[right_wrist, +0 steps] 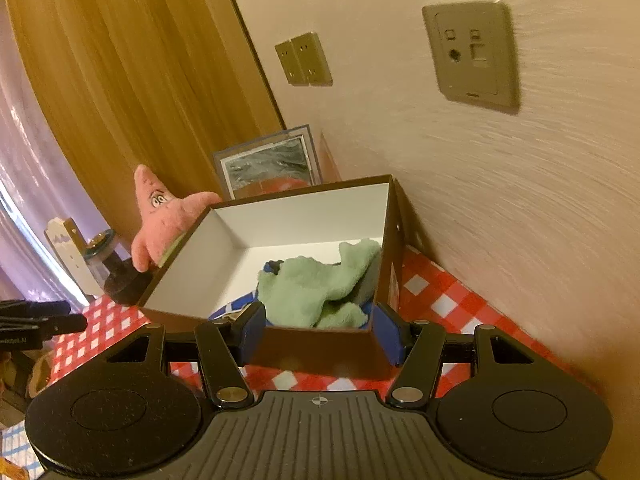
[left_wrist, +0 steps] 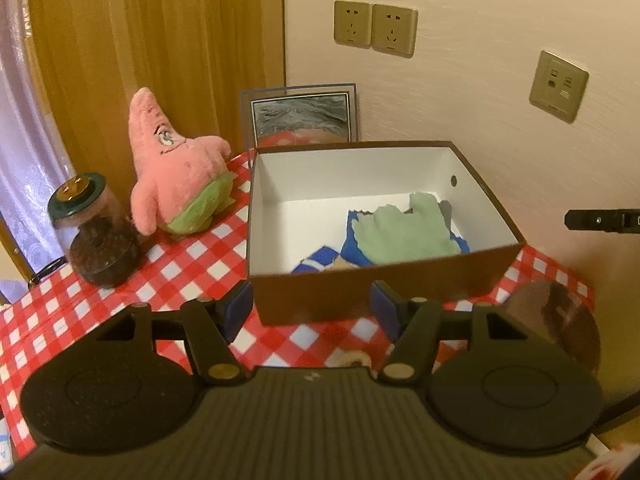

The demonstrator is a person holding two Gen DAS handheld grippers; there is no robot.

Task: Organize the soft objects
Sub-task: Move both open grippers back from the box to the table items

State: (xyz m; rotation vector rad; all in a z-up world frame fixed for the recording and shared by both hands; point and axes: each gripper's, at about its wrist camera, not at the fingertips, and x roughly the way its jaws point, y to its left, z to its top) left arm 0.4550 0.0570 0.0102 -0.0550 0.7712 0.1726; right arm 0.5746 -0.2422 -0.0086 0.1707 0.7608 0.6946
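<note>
Plush remains outside the container: in the left wrist view, the pink star-shaped plush toy with green shorts (left_wrist: 176, 176) stands upright on the red-and-white checked tablecloth (left_wrist: 168, 264), just beside the left wall of the brown cardboard box with white interior (left_wrist: 352, 284) and near a clear glass jar with dark contents and a green lid (left_wrist: 94, 232). The box already holds a pale green fleece cloth (left_wrist: 404, 232) lying over a blue-and-white fabric piece (left_wrist: 320, 264) towards its right side; the left half of the floor is bare. The left gripper (left_wrist: 312, 308) is spread wide and carries nothing, its fingers level with the box's near wall. In the right wrist view, the right gripper (right_wrist: 320, 330) is likewise wide apart and empty, hovering at the box's near right corner above the cloths. Judgement: the step in hand is collecting the plush, and the left gripper is the better placed for it. Recommended practice: swing left clear of the jar, close on the torso rather than a limp arm or the pointed head so the toy does not droop or slip, lift it above the rim before crossing, and release over the bare left half. Risk noted: a low approach could nudge the jar or drag the box.
</note>
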